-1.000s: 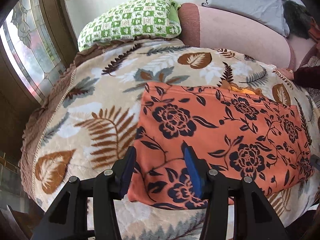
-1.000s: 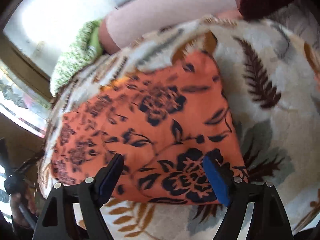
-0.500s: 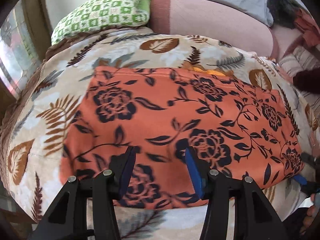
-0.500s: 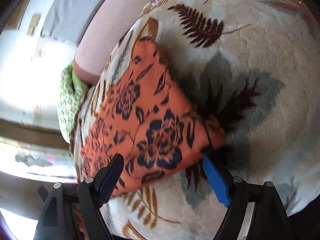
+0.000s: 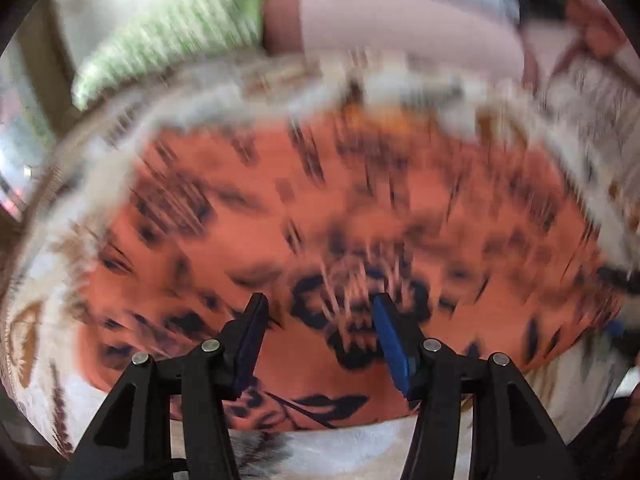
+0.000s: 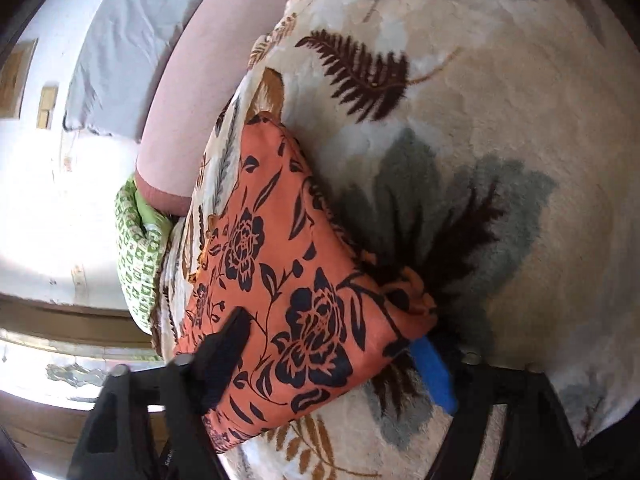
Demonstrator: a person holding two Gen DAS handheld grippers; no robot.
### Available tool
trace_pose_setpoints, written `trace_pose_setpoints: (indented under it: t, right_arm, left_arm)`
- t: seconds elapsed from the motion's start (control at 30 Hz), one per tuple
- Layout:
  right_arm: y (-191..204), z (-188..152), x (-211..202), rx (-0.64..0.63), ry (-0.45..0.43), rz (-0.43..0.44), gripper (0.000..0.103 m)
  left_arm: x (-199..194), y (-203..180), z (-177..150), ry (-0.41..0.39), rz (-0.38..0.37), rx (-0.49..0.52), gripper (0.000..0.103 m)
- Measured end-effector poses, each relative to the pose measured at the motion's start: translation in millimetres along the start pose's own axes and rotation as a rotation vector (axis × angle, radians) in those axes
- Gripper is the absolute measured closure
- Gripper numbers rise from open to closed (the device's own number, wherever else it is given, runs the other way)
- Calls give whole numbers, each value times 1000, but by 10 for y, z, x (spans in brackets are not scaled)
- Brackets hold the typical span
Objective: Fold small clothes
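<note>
Left wrist view is badly smeared, so only the broad layout can be trusted: the left gripper (image 5: 318, 322) hangs over the near part of an orange flowered garment (image 5: 320, 216) that lies spread flat on a leaf-patterned blanket (image 5: 340, 452) covering the bed. Its jaws have just been opening a little and stand apart above the cloth, with nothing visibly pinched between them, though the blur makes it hard to say whether the tips brush the fabric. A green checked pillow (image 5: 168, 36) sits at the far left, beside a pink bolster (image 5: 400, 20).

In the right wrist view the picture is sharp. The right gripper (image 6: 332, 344) straddles the near corner of the garment (image 6: 280, 264); its jaws have just been closing, the dark finger (image 6: 228, 344) lying on the cloth and the blue pad (image 6: 434, 372) at the corner's far side, where the fabric bunches into a small ridge. Whether the pads press it firmly yet I cannot tell.

The cloth looks thin, light and limp, probably a bit slippery on the plush blanket. It should be taken by corners or hems, pinching through all layers, and lifted evenly so the fold does not sag.
</note>
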State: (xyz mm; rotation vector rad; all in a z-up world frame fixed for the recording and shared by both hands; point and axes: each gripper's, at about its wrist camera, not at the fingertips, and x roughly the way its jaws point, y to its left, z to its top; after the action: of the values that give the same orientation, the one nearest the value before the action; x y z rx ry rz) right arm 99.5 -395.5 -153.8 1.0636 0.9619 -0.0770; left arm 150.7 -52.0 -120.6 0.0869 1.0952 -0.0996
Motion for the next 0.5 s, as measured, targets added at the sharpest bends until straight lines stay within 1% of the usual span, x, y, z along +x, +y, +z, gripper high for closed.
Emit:
trace_pose_setpoints:
  t: [0.03, 0.07, 0.1, 0.13, 0.17, 0.2, 0.23, 0.27, 0.3, 0.33, 0.37, 0.4, 0.43, 0.47, 0.5]
  right_arm:
    - [-21, -11, 28, -2, 1, -14, 65]
    - [-47, -6, 50, 0, 9, -18, 68]
    - [-77, -7, 51, 1, 12, -17, 67]
    - [-66, -7, 40, -5, 10, -17, 67]
    - [-34, -9, 32, -25, 12, -27, 66]
    - [7, -14, 39, -53, 18, -41, 65]
    - [36, -18, 42, -72, 13, -60, 65]
    - [39, -20, 48, -71, 8, -61, 59]
    - [36, -19, 71, -63, 8, -38, 54]
    - [50, -20, 93, -65, 6, -34, 49]
    - [81, -21, 103, -79, 4, -38, 49]
    - [134, -19, 120, -103, 11, -33, 50]
    - [176, -14, 131, -116, 20, -23, 68]
    - [233, -15, 124, -133, 21, -22, 87]
    - [303, -22, 95, -161, 9, -26, 88]
  left_arm:
    - [16, -24, -19, -26, 21, 17, 45]
    - [-23, -54, -7, -28, 36, 32, 46]
    - [-85, -68, 10, -21, 38, 34, 47]
    - [-149, -65, 19, -31, 28, 26, 47]
    - [-235, -47, 36, -65, 11, 15, 47]
    - [-321, -50, 42, -108, 21, 10, 47]
    - [-327, -68, 44, -119, 33, 14, 47]
    - [-285, -92, 43, -107, 34, 25, 47]
    - [-147, -142, 25, -54, 22, 48, 47]
    - [41, -187, 0, 18, 32, 78, 45]
    - [77, -226, -37, -23, 62, 108, 43]
    - [56, -252, -38, -26, 79, 120, 43]
    - [31, -255, -27, -20, 77, 114, 44]
    - [10, -217, 3, -4, 53, 88, 44]
    - [-3, -171, 23, 4, 27, 67, 45]
